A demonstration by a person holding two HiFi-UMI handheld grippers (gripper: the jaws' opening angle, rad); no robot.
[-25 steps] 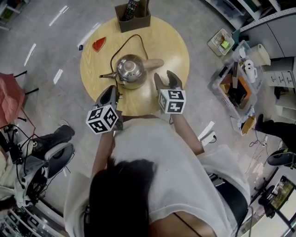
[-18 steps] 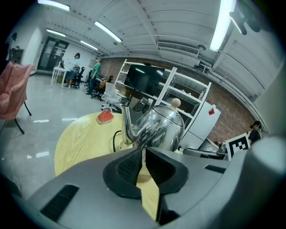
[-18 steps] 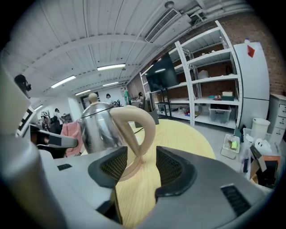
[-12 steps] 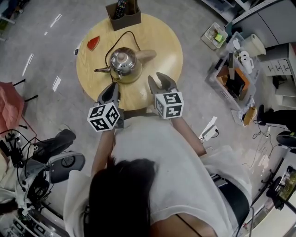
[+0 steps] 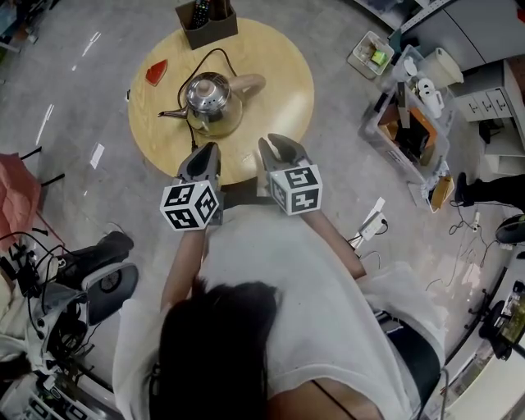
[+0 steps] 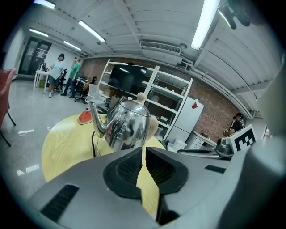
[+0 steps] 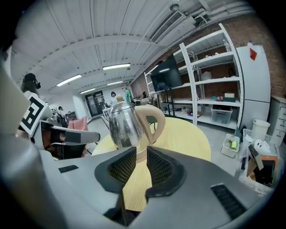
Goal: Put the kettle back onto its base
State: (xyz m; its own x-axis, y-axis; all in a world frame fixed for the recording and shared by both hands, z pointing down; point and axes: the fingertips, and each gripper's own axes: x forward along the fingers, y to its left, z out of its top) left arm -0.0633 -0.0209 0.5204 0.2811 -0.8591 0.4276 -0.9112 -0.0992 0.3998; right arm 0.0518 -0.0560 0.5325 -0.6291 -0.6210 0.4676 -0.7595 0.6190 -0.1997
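Left gripper [image 5: 208, 151]: jaws pressed together at the tips, nothing between them; its own view [image 6: 143, 150] shows only a thin sliver of tabletop below the meeting point.

Right gripper [image 5: 277, 146]: jaws have just been closing. They now stand a narrow slot apart, pads parallel and nothing between them [image 7: 141, 150]; only bare wood shows through the slot.

Steel kettle [image 5: 207, 92] stands upright on its round beige base [image 5: 223, 127], on the round wooden table [image 5: 283, 90]. It lies ahead of both grippers, past the jaw tips and clear of them, touching neither.

- Seen from the left gripper, the kettle [image 6: 127, 127] sits ahead and a little left of the jaw line. Its thin curved spout [image 6: 94, 118] points off to the left.
- Seen from the right gripper, the kettle [image 7: 126, 125] is also ahead and slightly left of the slot. Its beige handle [image 7: 155, 120] is turned to this gripper's right, and the base [image 7: 142, 154] shows just above the jaw tips.

The grippers sit side by side at the near table edge, left nearer the spout, right nearer the handle.

A black power cord [image 5: 207, 59] loops across the table beyond the kettle. A small red object [image 5: 156, 72] lies farther out, left of the left gripper's line. A dark box holding remote controls [image 5: 205, 23] sits at the far rim.
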